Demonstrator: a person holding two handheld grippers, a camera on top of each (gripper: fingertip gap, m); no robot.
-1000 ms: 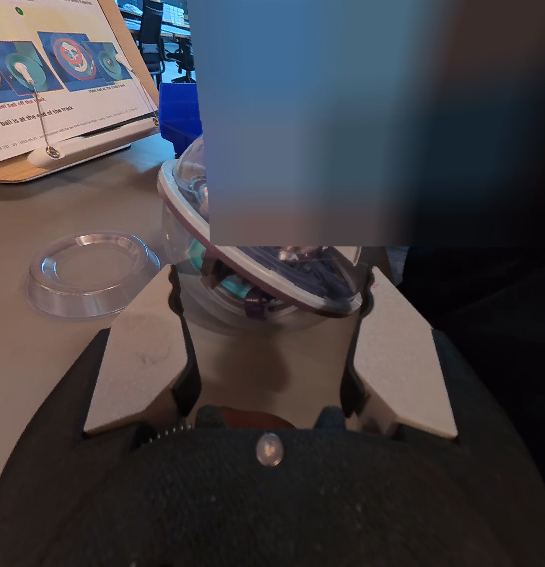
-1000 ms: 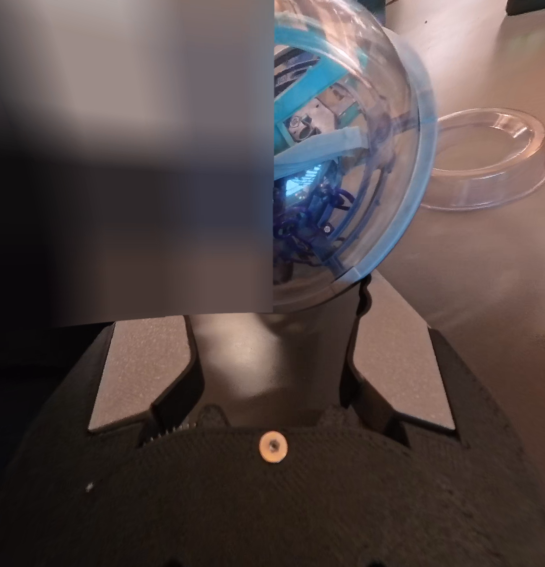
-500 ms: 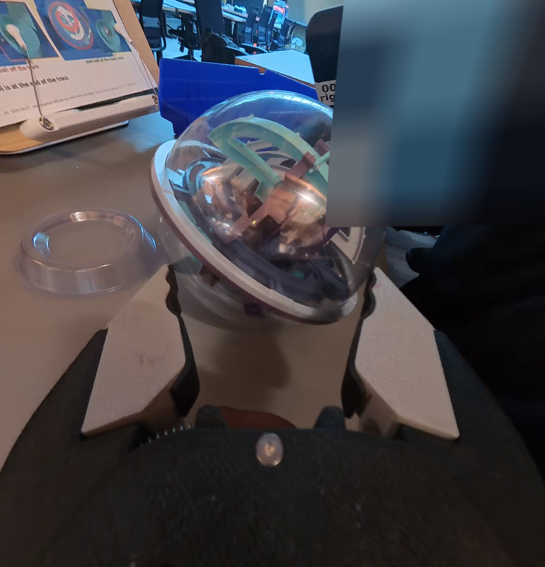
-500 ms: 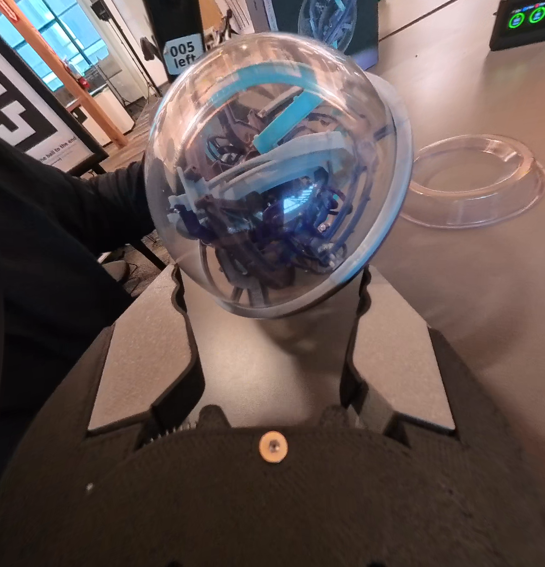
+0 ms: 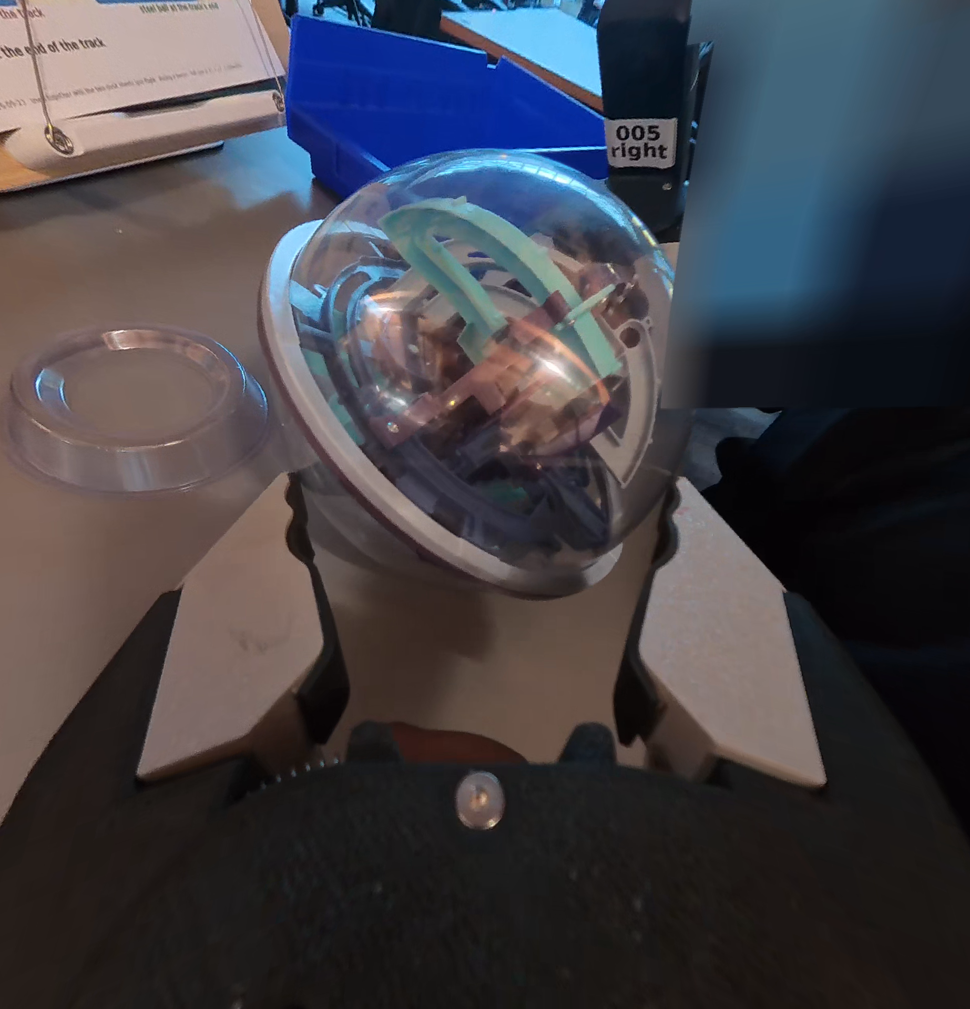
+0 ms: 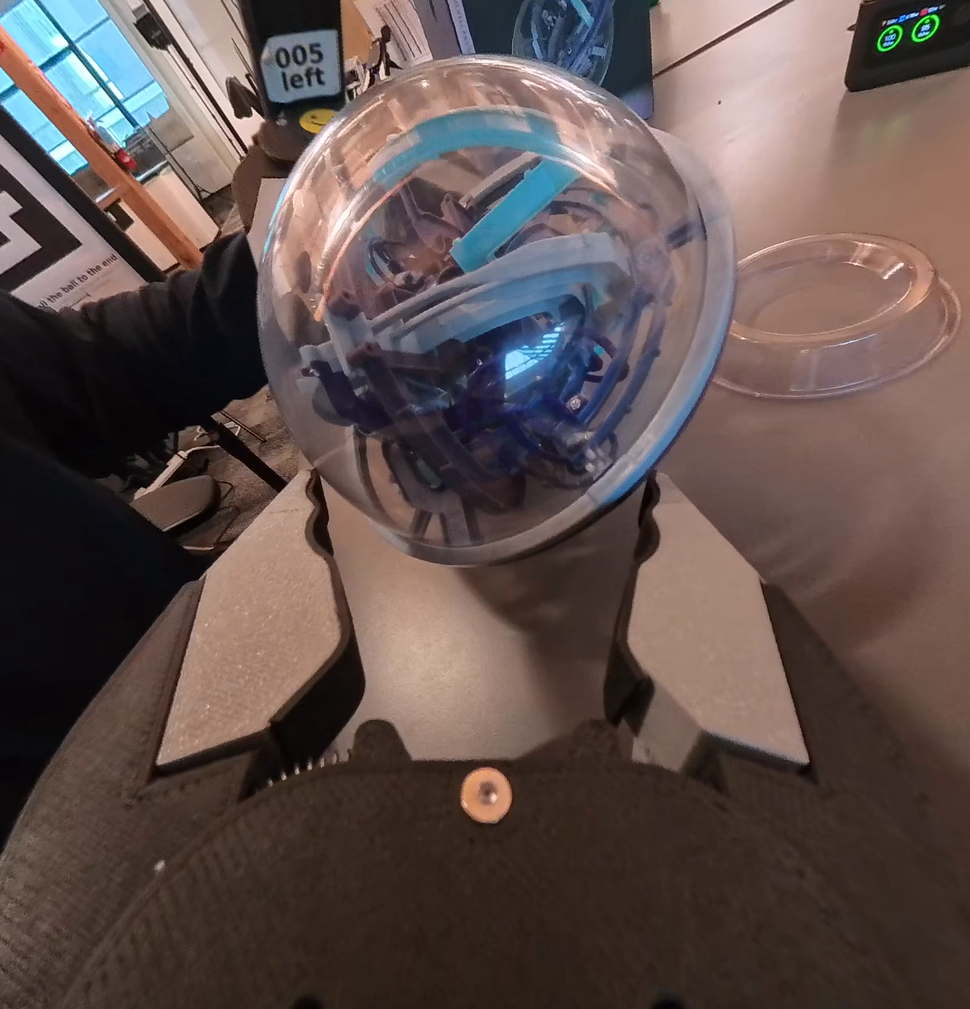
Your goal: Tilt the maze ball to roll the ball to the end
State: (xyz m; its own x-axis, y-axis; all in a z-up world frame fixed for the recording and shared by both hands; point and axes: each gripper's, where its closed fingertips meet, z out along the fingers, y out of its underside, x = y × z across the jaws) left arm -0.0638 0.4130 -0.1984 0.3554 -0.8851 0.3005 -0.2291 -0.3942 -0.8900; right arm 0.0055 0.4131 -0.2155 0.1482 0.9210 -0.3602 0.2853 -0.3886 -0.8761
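The maze ball (image 5: 460, 382) is a clear sphere with a white equator band and teal, purple and dark blue tracks inside. It is held off the table, tilted, between my two grippers from opposite sides. My left gripper (image 5: 482, 513) is shut on its lower part, fingertips against both sides. My right gripper (image 6: 482, 491) is shut on the ball (image 6: 493, 327) from the other side. Each gripper's body shows behind the ball in the other's view: the right one (image 5: 641, 142), the left one (image 6: 302, 71). I cannot pick out the small steel ball for certain.
The ball's clear ring stand (image 5: 138, 409) lies on the grey table (image 5: 89, 546), also in the right wrist view (image 6: 837, 327). A blue bin (image 5: 417, 93) and a document holder (image 5: 116, 71) stand behind. A small screen device (image 6: 914, 43) sits far right. A person's dark sleeve (image 6: 116, 355) is at the left.
Both grippers have turned with the ball in their grip. In the right wrist view its band has swung from nearly upright to more slanted. The stand has not moved.
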